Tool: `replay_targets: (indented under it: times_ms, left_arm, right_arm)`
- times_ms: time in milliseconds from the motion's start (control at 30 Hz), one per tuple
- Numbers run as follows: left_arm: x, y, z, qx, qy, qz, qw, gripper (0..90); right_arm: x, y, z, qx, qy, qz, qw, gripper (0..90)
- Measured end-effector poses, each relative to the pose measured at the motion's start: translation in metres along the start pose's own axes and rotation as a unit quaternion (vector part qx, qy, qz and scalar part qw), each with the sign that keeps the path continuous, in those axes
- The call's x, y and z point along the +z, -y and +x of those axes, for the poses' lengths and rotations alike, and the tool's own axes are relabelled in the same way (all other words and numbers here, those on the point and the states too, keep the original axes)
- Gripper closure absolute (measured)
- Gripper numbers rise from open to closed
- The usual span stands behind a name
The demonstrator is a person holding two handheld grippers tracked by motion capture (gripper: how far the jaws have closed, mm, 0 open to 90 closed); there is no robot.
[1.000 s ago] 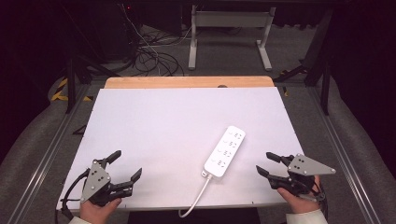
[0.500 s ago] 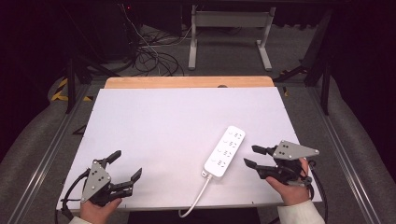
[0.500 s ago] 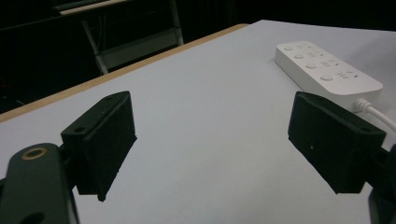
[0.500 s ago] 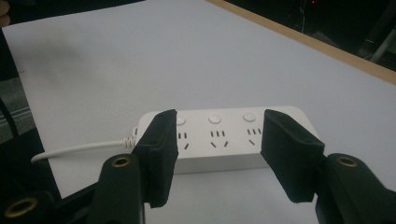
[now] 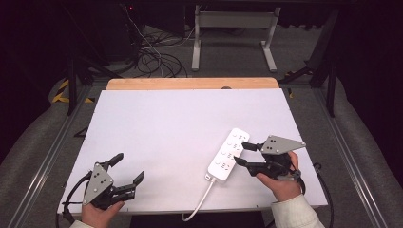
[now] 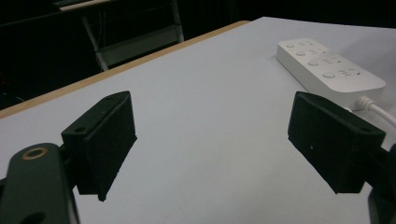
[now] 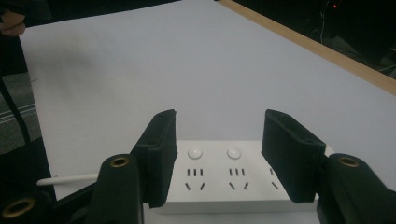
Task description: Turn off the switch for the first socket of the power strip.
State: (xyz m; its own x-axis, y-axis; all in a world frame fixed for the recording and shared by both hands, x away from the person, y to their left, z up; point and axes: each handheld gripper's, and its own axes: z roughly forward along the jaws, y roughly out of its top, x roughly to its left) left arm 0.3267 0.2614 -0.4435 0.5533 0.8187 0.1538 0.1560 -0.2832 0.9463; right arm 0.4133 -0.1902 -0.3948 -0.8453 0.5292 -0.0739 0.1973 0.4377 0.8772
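White plastic makes the body of the power strip (image 5: pixel 228 155), a long flat bar with rounded corners. It lies on the white table (image 5: pixel 171 128), in the right half and near the front edge, turned diagonally so that one end points away to the right. On its top face there are several socket groups in a row, each with small dark slots, and beside each group sits a round white button; in the right gripper view two such buttons are seen clearly. A white cable (image 5: pixel 199 203) leaves the near end of the strip and runs over the front edge of the table.

The right gripper (image 5: pixel 246 153) is at the right long side of the strip, about at its middle. Its jaws are apart and have just been narrowing a little; in the right gripper view they hang over the top face, with two socket groups showing in the gap between them. The pads do not press on the strip, and whether a tip touches it I cannot tell.

The left gripper (image 5: pixel 127 172) is at the front left corner of the table, well apart from the strip, with its jaws wide apart and nothing between them.
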Motion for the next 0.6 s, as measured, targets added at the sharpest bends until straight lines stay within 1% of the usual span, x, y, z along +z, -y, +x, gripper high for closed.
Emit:
replay_targets:
  times_ms: [33, 67, 233, 333, 600]
  left_arm:
    - [0.0, 0.0, 0.0, 0.0, 0.0, 0.0, 1.0, 15.3]
    - [0.0, 0.0, 0.0, 0.0, 0.0, 0.0, 1.0, 15.4]
    - [0.0, 0.0, 0.0, 0.0, 0.0, 0.0, 1.0, 15.4]
    - [0.0, 0.0, 0.0, 0.0, 0.001, 0.0, 1.0, 15.3]
    - [0.0, 0.0, 0.0, -0.001, 0.002, 0.001, 1.0, 15.3]
  right_arm:
    - [0.0, 0.0, 0.0, 0.0, 0.0, 0.0, 1.0, 45.7]
    - [0.004, -0.003, 0.001, -0.002, -0.004, 0.001, 1.0, 45.5]
    - [0.012, -0.008, 0.003, -0.005, -0.009, 0.006, 0.9999, 45.2]
    - [0.019, -0.012, 0.005, -0.011, -0.015, 0.007, 0.9998, 45.2]
    - [0.031, -0.016, 0.006, -0.013, -0.024, 0.012, 0.9996, 45.3]
